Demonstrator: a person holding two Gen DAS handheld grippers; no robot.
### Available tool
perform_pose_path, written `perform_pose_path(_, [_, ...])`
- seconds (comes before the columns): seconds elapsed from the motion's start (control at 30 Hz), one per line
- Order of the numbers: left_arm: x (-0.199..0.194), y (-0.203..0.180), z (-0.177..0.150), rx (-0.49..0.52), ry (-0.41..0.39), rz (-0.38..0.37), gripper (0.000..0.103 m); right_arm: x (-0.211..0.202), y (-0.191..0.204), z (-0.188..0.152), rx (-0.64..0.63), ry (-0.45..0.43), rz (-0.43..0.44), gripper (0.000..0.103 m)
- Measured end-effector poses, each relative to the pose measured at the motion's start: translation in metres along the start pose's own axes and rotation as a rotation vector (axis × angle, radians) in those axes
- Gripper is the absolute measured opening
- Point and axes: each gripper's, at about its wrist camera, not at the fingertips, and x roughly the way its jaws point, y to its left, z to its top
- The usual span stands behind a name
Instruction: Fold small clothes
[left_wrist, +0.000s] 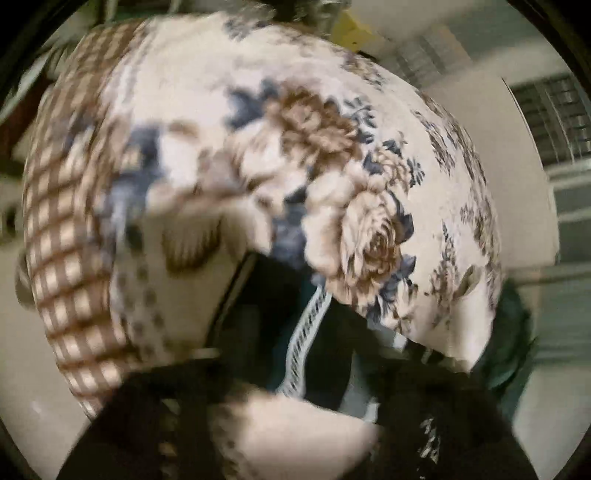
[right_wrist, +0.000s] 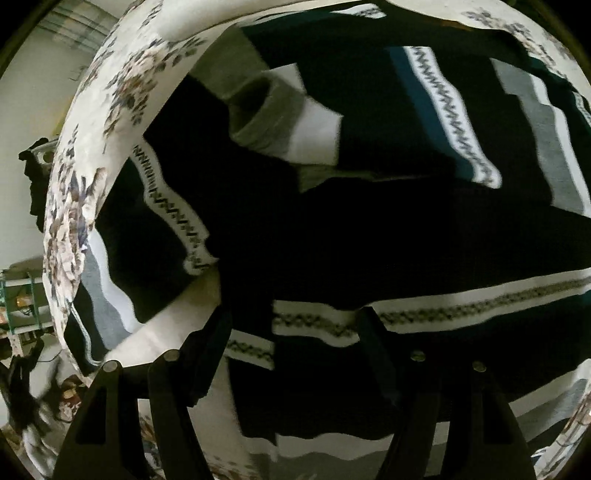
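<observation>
Dark knit sweater (right_wrist: 369, 229) with zigzag bands, on floral cloth (left_wrist: 229, 110), right fingers (right_wrist: 221, 354) released, left fingers' state unclear in blur

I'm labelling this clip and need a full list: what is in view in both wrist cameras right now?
sweater: one, black with white, grey and teal patterned bands, spread over the cloth; a grey-and-white cuffed sleeve lies folded across it.
floral cloth: one, cream with brown and blue roses and a brown checked border, covering the surface under the sweater.
shelf: one, green frame, far left edge of the right wrist view, blurred.
wall: pale, beyond the cloth.
left gripper: black, blurred, over the cloth edge; state unclear.
right gripper: black, jaws apart above the sweater's hem, pressing nothing.
</observation>
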Motion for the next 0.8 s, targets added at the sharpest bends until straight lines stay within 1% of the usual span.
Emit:
perform_pose_path(0.03, [0.0, 0.007, -0.01, -0.045, 0.004, -0.02, 0.071, 0.0, 0.001, 0.0, 0.0, 0.001, 0.004, 0.072])
perform_pose_path(0.07, [0.007, 0.016, -0.024, -0.099, 0.031, -0.045, 0.071, 0.001, 0.003, 0.001, 0.0, 0.001, 0.007, 0.072])
perform_pose_path(0.1, [0.012, 0.019, -0.028, -0.126, 0.052, -0.055, 0.071, 0.002, 0.005, 0.001, 0.001, 0.0, 0.008, 0.072])
perform_pose_path(0.13, [0.025, 0.026, -0.039, -0.172, 0.083, -0.05, 0.071, 0.001, 0.004, 0.001, 0.005, -0.006, 0.009, 0.072])
perform_pose_path(0.2, [0.041, 0.033, -0.047, -0.23, 0.102, -0.066, 0.071, -0.002, 0.002, 0.002, 0.024, -0.039, -0.008, 0.072])
perform_pose_path(0.23, [0.053, 0.034, -0.049, -0.256, 0.103, -0.076, 0.071, -0.006, -0.004, 0.003, 0.035, -0.062, -0.034, 0.072])
perform_pose_path(0.3, [0.064, 0.028, -0.044, -0.254, 0.076, -0.063, 0.071, -0.012, -0.015, 0.006, 0.059, -0.101, -0.117, 0.074])
perform_pose_path(0.33, [0.068, 0.023, -0.04, -0.246, 0.043, -0.039, 0.07, -0.015, -0.023, 0.008, 0.083, -0.125, -0.187, 0.084])
perform_pose_path(0.37, [0.07, 0.016, -0.035, -0.235, 0.008, -0.025, 0.069, -0.017, -0.03, 0.01, 0.101, -0.141, -0.227, 0.091])
perform_pose_path(0.4, [0.071, 0.008, -0.031, -0.21, -0.019, -0.011, 0.057, -0.019, -0.036, 0.012, 0.114, -0.157, -0.271, 0.093])
perform_pose_path(0.43, [0.072, -0.004, -0.026, -0.16, -0.053, 0.013, 0.038, -0.021, -0.042, 0.015, 0.121, -0.172, -0.319, 0.093])
perform_pose_path(0.47, [0.072, -0.02, -0.022, -0.087, -0.066, 0.052, 0.006, -0.022, -0.045, 0.016, 0.125, -0.18, -0.344, 0.093])
perform_pose_path(0.5, [0.074, -0.032, -0.02, -0.036, -0.072, 0.08, 0.005, -0.023, -0.05, 0.018, 0.128, -0.191, -0.366, 0.093])
perform_pose_path(0.53, [0.071, -0.052, -0.02, 0.033, -0.097, 0.103, 0.005, -0.024, -0.056, 0.021, 0.131, -0.197, -0.386, 0.093])
perform_pose_path(0.6, [0.066, -0.076, -0.023, 0.122, -0.124, 0.122, 0.005, -0.025, -0.069, 0.026, 0.145, -0.197, -0.388, 0.093])
perform_pose_path(0.7, [0.054, -0.128, -0.035, 0.294, -0.165, 0.159, 0.005, -0.029, -0.095, 0.032, 0.195, -0.194, -0.338, 0.093])
perform_pose_path(0.73, [0.049, -0.147, -0.043, 0.357, -0.183, 0.171, 0.005, -0.032, -0.105, 0.034, 0.212, -0.194, -0.313, 0.093])
perform_pose_path(0.8, [0.042, -0.197, -0.069, 0.497, -0.206, 0.164, 0.005, -0.04, -0.129, 0.037, 0.245, -0.194, -0.252, 0.093])
